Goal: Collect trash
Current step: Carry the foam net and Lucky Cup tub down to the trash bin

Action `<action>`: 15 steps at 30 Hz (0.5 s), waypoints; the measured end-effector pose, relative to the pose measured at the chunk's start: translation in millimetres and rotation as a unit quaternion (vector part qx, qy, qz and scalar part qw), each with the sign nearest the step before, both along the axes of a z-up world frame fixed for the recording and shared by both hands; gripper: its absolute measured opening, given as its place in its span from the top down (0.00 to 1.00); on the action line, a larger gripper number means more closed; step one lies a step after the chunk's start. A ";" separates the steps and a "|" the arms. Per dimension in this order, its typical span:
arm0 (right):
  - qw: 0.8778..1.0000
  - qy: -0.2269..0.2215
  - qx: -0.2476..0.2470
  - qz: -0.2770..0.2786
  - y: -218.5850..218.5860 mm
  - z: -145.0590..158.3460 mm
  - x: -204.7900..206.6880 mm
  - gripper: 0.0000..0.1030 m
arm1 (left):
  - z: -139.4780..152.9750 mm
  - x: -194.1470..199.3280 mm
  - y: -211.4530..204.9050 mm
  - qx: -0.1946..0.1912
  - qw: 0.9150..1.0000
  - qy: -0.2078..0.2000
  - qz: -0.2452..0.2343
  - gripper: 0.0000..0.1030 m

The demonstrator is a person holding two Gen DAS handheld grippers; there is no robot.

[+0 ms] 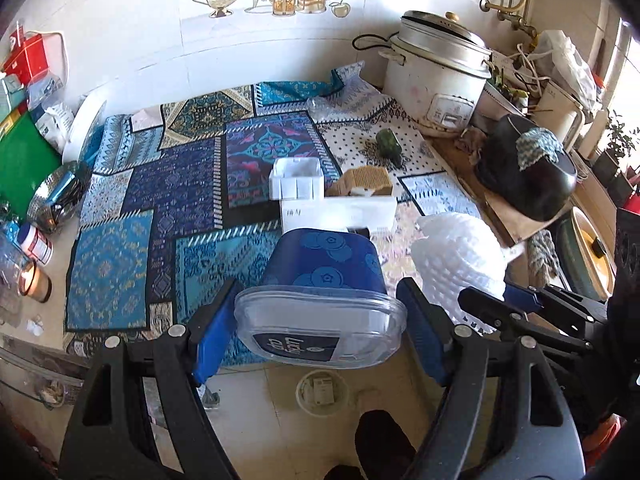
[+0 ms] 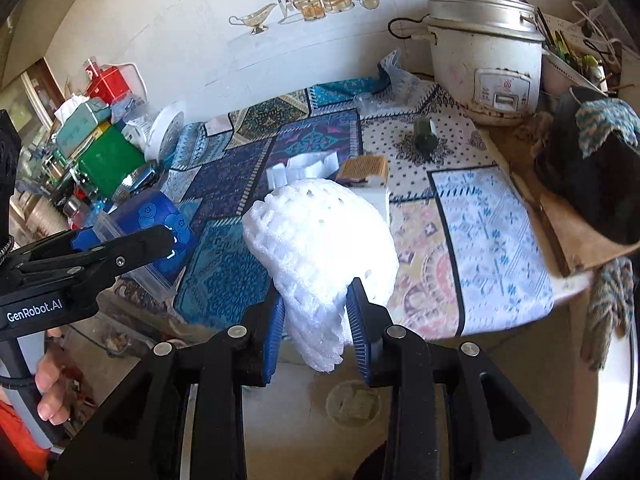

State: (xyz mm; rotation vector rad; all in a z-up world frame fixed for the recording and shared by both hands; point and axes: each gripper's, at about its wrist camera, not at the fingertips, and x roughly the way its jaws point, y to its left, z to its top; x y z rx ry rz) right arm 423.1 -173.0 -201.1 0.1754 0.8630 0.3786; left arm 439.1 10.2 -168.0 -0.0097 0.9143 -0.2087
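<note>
My left gripper point(image 1: 320, 332) is shut on a blue plastic cup with a clear lid point(image 1: 324, 280) and holds it above the front edge of the patterned table mat point(image 1: 180, 184). The cup also shows in the right wrist view point(image 2: 160, 224), with the left gripper point(image 2: 120, 252) beside it. My right gripper point(image 2: 316, 328) is shut on a white foam net point(image 2: 320, 248) and holds it up over the mat point(image 2: 224, 280). The net also shows in the left wrist view point(image 1: 460, 256). A white plastic tray point(image 1: 296, 180), a white box point(image 1: 340, 212) and a brown wafer-like piece point(image 1: 366, 180) lie on the mat.
A white rice cooker point(image 1: 436, 76) stands at the back right. A dark pot with a cloth point(image 1: 528, 168) sits on a board at the right. Boxes, jars and a lit candle point(image 1: 34, 284) crowd the left edge. A green pepper point(image 1: 390, 144) lies mid-table. A floor drain point(image 1: 320, 392) is below.
</note>
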 end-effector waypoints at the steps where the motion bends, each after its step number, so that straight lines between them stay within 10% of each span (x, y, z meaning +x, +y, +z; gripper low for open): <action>1: 1.000 0.005 -0.003 0.000 4.4 -4.0 -5.9 0.73 | -6.1 -8.5 3.0 -0.001 1.000 0.005 0.000 0.25; 15: 0.992 0.102 -0.046 0.056 41.9 -113.0 -33.9 0.73 | -134.5 -53.1 33.6 -0.034 0.994 0.087 0.048 0.25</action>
